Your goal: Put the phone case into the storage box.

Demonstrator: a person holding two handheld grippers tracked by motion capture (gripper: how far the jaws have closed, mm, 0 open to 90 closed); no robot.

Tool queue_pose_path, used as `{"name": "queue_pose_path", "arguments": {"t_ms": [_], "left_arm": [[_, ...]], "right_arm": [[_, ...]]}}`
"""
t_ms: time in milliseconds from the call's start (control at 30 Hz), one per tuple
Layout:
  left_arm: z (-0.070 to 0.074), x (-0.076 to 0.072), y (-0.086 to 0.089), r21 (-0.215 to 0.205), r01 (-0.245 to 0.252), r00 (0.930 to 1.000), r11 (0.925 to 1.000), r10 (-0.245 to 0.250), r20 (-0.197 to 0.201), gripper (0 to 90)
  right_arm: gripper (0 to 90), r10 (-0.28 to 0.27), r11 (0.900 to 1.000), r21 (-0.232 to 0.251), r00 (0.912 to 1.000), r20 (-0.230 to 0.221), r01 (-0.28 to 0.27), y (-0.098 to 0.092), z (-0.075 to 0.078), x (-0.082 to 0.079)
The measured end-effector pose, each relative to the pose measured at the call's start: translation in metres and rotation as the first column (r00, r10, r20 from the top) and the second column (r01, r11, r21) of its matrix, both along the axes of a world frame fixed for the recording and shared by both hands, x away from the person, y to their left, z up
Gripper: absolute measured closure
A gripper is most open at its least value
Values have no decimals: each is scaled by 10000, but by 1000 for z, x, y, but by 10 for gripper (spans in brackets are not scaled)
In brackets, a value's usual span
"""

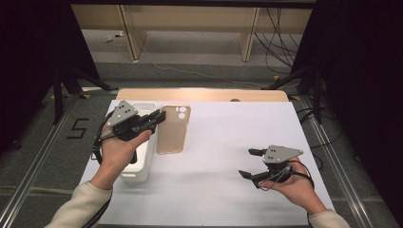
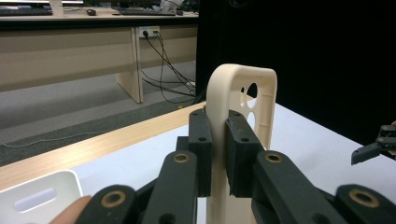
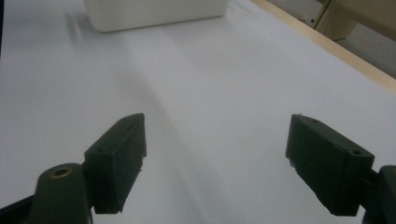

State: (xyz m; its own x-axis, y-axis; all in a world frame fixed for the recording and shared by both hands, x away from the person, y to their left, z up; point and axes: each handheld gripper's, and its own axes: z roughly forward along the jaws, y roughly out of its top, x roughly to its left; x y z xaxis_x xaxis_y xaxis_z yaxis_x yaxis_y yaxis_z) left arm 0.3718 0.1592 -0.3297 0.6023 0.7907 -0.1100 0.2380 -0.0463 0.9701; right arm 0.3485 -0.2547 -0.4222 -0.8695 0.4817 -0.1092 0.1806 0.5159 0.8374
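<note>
White sheet over a wooden table, white box at its left side, grey floor behind with cables, wooden desk legs and a marked "5".

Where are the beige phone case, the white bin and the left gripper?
beige phone case (image 1: 172, 135), high view, middle of its back.
white bin (image 1: 138, 171), high view, near wall.
left gripper (image 2: 218, 144), left gripper view, between the pads clamping the case edge.
</note>
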Motion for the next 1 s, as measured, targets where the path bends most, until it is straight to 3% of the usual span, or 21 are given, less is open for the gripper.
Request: {"name": "queue_pose_path", "arguments": {"t_ms": [1000], "left_arm": [[6,2,17,30,-313,9994,9995,313,123,820]], "right_arm": [[217,-79,10000,47,9999,-66,80,-3,-1,0]]}}
